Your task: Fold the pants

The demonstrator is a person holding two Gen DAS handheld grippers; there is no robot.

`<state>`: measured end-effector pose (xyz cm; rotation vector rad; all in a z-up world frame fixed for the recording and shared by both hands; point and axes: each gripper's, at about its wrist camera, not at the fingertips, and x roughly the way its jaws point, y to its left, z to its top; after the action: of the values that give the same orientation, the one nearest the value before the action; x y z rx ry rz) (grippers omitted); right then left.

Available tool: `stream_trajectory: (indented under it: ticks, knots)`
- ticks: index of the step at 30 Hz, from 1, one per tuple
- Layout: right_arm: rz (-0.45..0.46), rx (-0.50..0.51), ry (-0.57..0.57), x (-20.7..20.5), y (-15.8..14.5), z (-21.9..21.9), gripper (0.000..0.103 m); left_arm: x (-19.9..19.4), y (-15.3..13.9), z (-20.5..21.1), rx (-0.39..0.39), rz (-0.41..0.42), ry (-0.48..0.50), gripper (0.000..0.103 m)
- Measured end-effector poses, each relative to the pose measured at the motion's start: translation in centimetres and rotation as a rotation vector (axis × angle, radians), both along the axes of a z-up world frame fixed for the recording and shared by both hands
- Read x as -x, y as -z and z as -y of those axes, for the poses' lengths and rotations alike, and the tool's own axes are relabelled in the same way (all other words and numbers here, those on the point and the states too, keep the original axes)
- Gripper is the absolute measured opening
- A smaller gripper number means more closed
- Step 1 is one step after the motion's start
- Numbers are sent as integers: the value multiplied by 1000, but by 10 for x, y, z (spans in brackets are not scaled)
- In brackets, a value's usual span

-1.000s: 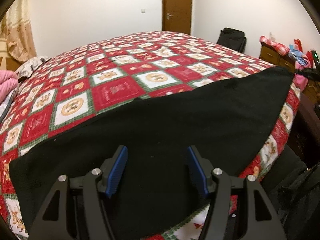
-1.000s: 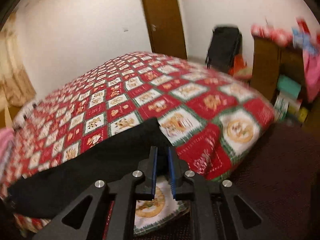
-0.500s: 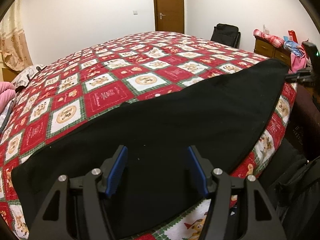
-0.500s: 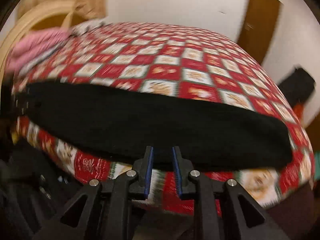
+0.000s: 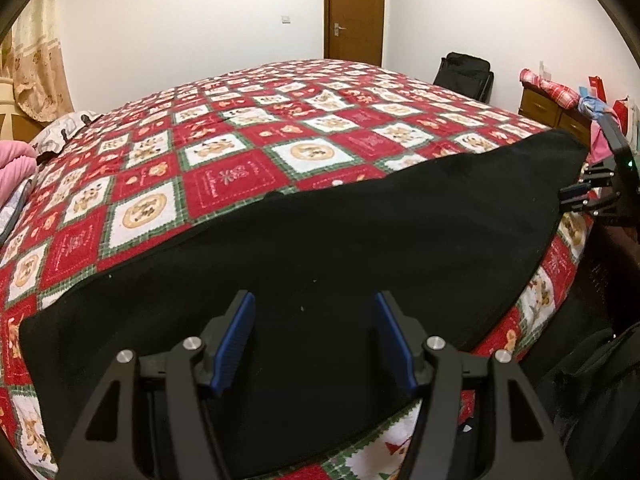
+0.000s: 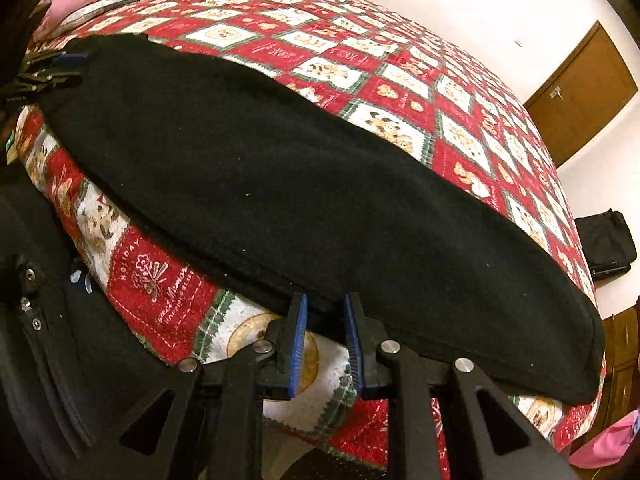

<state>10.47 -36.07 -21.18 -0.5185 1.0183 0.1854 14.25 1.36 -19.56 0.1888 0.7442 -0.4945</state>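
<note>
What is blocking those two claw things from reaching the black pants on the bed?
Nothing visible. The left gripper hangs open right over the black pants, and the right gripper sits at their near edge on the patterned bedspread, jaws narrowly apart.

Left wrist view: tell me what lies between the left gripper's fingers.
Only the black pants, spread on the quilt; the left gripper is open.

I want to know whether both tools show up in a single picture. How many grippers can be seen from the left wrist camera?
2. The left gripper fills the bottom centre, open over the black pants; the right gripper sits at the pants' far right end.
</note>
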Motion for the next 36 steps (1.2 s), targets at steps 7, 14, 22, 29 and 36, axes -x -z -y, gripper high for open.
stream_trajectory:
  ticks: [7, 14, 22, 29, 36]
  knots:
    - [-11, -53, 4, -5, -5, 4, 3, 0, -1, -1, -2, 1, -1, 65]
    - [-32, -60, -30, 12, -9, 2, 0, -1, 1, -2, 1, -4, -3, 65]
    - [44, -26, -85, 15, -18, -11, 1, 1, 0, 0, -4, 3, 4, 65]
    - [5, -5, -92, -2, -12, -13, 2, 0, -1, -4, 3, 2, -6, 65]
    - [56, -76, -73, -1, -30, -7, 27, 0, -1, -6, 3, 3, -4, 65]
